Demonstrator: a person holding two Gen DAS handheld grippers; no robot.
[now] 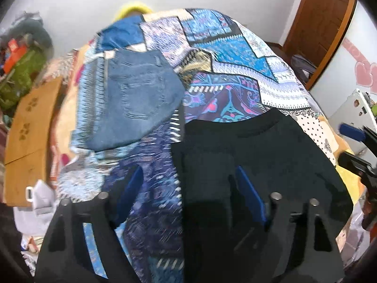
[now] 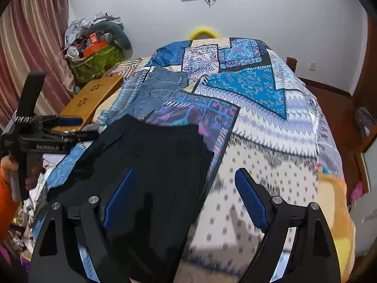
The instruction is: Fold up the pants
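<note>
While the black pants (image 2: 146,165) lie flat on the patterned bedspread (image 2: 271,127), near folded jeans (image 2: 155,89), both the left gripper (image 1: 188,188) and right gripper (image 2: 183,188) hover wide apart, holding nothing.

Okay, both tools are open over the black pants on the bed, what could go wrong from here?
1. The black pants lie on a patterned bedspread; an open tool closing low might pinch both layers.
2. The denim jeans sit just beyond the pants, so a sweeping fold could drag them.
3. The pants reach the bed's near edge and might slide off.
</note>
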